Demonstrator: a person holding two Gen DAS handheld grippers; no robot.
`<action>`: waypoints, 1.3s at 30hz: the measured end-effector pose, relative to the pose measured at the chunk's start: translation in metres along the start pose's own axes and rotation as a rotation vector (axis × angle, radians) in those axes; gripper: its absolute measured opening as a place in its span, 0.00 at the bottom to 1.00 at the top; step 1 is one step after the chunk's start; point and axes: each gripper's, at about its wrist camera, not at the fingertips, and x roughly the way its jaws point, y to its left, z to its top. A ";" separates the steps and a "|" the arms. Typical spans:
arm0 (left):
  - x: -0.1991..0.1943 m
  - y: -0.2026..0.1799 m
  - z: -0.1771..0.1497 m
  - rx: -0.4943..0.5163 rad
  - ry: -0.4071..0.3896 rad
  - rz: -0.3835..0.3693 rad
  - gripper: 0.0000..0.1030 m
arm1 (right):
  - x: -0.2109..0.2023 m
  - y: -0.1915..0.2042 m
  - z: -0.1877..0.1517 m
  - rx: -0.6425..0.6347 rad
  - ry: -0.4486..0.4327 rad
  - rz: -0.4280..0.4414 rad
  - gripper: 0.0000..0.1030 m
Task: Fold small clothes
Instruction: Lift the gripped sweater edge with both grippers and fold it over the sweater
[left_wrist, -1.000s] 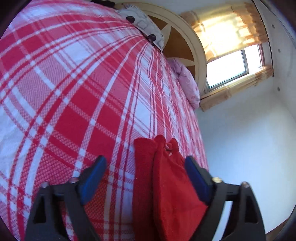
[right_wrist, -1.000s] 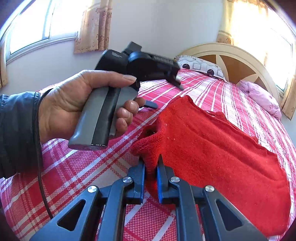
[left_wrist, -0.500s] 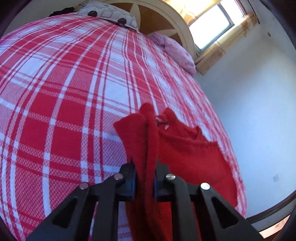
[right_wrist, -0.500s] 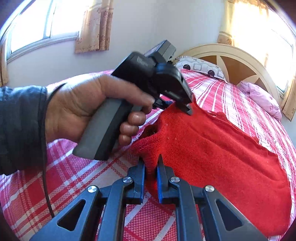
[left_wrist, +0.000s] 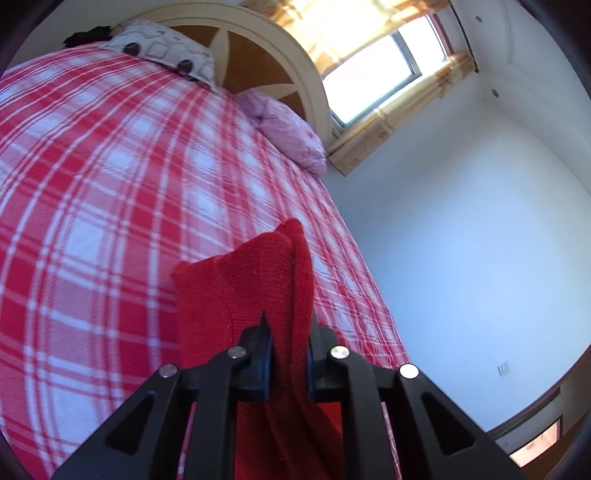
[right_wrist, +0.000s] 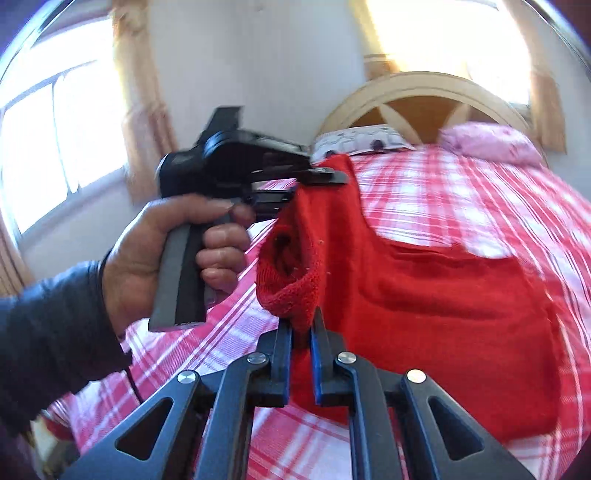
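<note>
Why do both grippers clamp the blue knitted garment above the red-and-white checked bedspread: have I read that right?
Not quite: the knitted garment is red, not blue, as the right wrist view shows. Both the left gripper and right gripper do clamp it above the red-and-white checked bedspread.

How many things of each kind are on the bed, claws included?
Red knitted garment: 1
Pillows: 2, patterned grey-white pillow and pink pillow
Claws: 2, left claw and right claw, each shut on the garment
Total: 5

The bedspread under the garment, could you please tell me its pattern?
Red and white plaid bedspread, clearest in the left wrist view.
</note>
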 end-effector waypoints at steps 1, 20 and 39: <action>0.009 -0.008 -0.001 0.009 0.011 -0.008 0.13 | -0.009 -0.016 0.000 0.052 -0.010 -0.002 0.07; 0.160 -0.064 -0.051 0.068 0.217 0.039 0.13 | -0.074 -0.163 -0.062 0.394 0.061 -0.122 0.01; 0.163 -0.101 -0.059 0.164 0.237 0.037 0.13 | -0.037 -0.173 -0.017 0.424 0.066 0.072 0.17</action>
